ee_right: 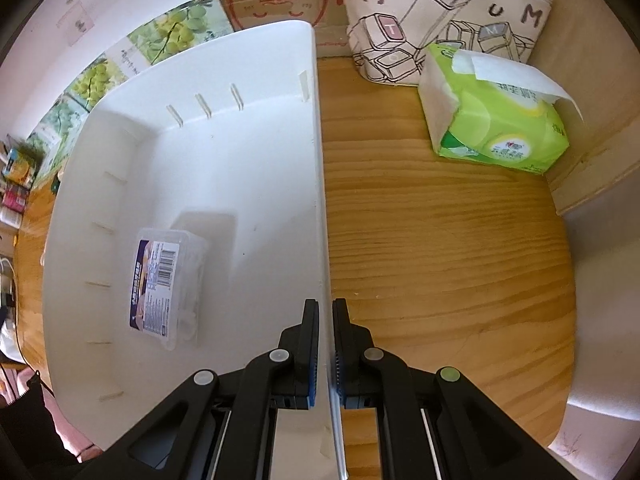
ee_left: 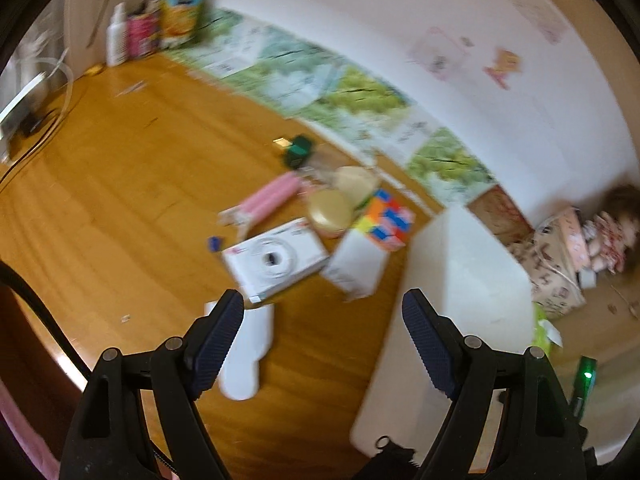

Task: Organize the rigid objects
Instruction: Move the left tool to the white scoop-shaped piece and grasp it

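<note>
In the left wrist view a pile of items lies on the wooden table: a white camera box (ee_left: 276,260), a colourful cube (ee_left: 386,216), a round cream jar (ee_left: 330,212), a pink tube (ee_left: 272,198), a green box (ee_left: 299,151) and a white packet (ee_left: 354,266). My left gripper (ee_left: 322,304) hangs open above the table just in front of them, with nothing between its fingers. A white bin (ee_right: 200,140) holds a clear labelled plastic box (ee_right: 166,288). My right gripper (ee_right: 325,308) is shut on the bin's right wall.
A green tissue pack (ee_right: 496,120) and a printed canvas bag (ee_right: 440,12) sit to the right of the bin. A flat white piece (ee_left: 246,352) lies by my left finger. Bottles and cartons (ee_left: 160,24) stand in the far corner. Cables (ee_left: 48,120) run along the table's left edge.
</note>
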Available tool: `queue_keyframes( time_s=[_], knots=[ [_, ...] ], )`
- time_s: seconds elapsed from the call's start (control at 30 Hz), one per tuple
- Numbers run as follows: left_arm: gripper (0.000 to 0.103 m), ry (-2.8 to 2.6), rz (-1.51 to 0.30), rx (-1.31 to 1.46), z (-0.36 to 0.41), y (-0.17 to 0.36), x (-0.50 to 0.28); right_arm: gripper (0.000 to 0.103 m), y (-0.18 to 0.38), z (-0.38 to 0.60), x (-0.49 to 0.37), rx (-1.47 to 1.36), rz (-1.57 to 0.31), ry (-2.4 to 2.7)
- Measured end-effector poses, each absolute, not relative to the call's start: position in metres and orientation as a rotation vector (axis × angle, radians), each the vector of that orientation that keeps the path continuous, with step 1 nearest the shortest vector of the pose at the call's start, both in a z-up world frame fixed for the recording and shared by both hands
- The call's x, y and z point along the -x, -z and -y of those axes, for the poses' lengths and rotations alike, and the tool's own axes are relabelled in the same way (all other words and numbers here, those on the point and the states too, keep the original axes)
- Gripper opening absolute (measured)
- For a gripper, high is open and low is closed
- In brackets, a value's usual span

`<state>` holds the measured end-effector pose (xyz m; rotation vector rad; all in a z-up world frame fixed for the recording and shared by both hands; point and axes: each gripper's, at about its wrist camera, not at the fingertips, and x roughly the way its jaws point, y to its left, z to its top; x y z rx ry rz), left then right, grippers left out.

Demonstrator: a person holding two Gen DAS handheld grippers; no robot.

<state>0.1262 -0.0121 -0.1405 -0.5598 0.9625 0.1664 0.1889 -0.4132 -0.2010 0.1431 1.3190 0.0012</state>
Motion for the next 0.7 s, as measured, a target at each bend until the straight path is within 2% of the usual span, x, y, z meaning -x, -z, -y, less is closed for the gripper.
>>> queue_keyframes(
  time_s=[0.3, 0.7],
  knots=[
    [0.09, -0.307, -1.115, 0.657, -0.02, 0.179, -0.123, 0.009, 0.201, 0.415, -0.188, -0.166, -1.311, 0.02],
    [0.09, -0.351, -1.314, 0.647, -0.018, 0.218, -0.136, 0.009, 0.201, 0.419, -0.185, -0.202, -1.306, 0.034]
  ],
)
